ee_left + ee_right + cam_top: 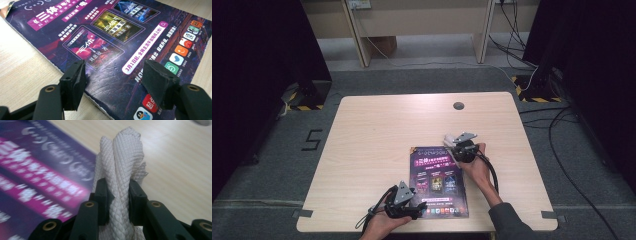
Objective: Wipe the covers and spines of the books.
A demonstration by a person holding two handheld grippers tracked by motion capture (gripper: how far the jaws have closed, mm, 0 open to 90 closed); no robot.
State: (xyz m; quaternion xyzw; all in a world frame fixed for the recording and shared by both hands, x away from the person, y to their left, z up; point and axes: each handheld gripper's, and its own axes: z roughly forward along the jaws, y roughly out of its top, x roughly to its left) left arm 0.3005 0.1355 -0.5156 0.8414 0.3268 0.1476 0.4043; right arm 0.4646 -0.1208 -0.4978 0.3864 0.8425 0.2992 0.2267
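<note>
**Cloth clamped at the magazine's top corner**

A white textured cloth (120, 170) is pinched tight between the jaws of the right gripper (460, 145); the cloth is held at the far right corner of the purple magazine (439, 180), which is laid flat on the wooden bench (372, 135) near its front edge; the left gripper (115, 82) is kept unclenched, its jaws spread over the magazine's near left corner; nothing is gripped between them; the bench's round grommet (458, 105) is seen farther back.
</note>
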